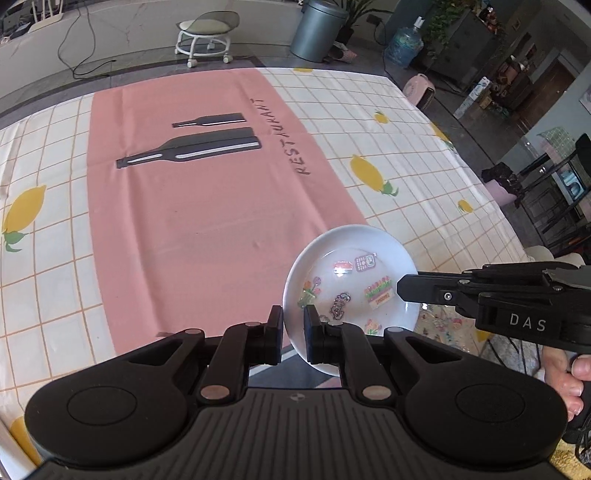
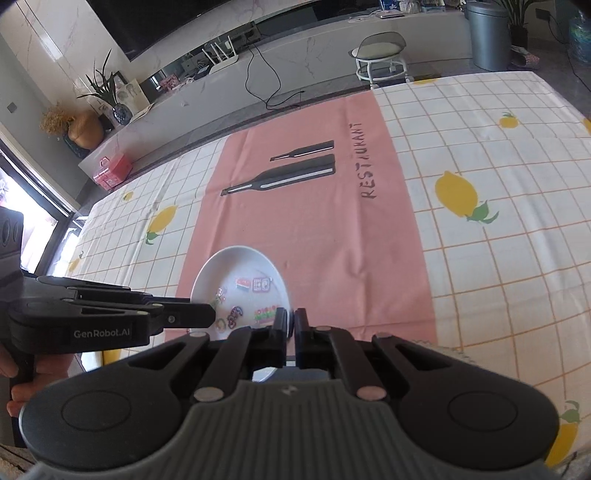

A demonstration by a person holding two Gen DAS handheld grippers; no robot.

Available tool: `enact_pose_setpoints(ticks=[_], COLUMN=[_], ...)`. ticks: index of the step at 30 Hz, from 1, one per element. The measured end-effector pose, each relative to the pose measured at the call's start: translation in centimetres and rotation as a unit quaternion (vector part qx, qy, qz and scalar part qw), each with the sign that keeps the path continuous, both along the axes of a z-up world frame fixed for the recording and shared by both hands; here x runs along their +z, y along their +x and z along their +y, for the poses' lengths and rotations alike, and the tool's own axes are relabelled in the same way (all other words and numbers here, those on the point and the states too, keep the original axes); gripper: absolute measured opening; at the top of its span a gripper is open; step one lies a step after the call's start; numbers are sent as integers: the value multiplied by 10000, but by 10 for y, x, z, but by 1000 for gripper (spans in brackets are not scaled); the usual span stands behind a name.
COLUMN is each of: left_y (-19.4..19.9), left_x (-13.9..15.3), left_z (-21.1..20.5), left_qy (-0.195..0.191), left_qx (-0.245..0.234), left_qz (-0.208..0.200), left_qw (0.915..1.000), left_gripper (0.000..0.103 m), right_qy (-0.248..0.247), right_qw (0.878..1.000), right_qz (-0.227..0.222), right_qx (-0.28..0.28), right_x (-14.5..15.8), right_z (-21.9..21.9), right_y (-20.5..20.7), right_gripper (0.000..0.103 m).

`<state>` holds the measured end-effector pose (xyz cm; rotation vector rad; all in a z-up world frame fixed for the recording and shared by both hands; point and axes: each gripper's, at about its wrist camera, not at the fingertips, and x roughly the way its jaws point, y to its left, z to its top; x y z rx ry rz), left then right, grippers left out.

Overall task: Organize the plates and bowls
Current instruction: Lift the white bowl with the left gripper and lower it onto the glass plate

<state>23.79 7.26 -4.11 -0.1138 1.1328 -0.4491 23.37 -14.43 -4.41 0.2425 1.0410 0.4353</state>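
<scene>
A white plate [image 1: 351, 251] with several cartoon stickers on its face hangs tilted a little above the pink cloth, held from both sides. My left gripper [image 1: 293, 323] is shut on its left rim, which passes between the two black fingers. My right gripper [image 1: 400, 290] comes in from the right and clamps the opposite rim. In the right wrist view the same plate [image 2: 240, 269] sits just ahead of the right gripper [image 2: 291, 321], shut on its near right edge. There the left gripper [image 2: 212, 317] reaches in from the left, with a hand on its handle.
A pink cloth [image 1: 207, 221] printed with two dark bottles and "RESTAURANT" covers the middle of the lemon-pattern tablecloth [image 2: 498, 258]. Something clear with colourful marks [image 1: 447, 325] lies under the right gripper. Beyond the far table edge stand a wheeled stool [image 1: 205, 37] and a grey bin [image 1: 317, 29].
</scene>
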Motion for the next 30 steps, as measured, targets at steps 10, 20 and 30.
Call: enact_pose_setpoints(ticks=[10,20,30], left_y=[-16,-33,-40], left_x=[-10,-27,-42], left_z=[-67,-107,-128], left_qy=[116,515,820], left_qx=[-790,-1316,-1578], left_qz=[320,509,647], left_qw=[9963,9887,9819], left_gripper=[12,13,17], right_qy=[-326,-421,-667], right_qw=[9990,9967,9926], right_qz=[290,675,992], right_qx=[-49,-164,-228], right_x=[4,-14,-40], right_z=[-54,-86,-94], right_y=[-38,-54,-56], right_gripper=[2,2,2])
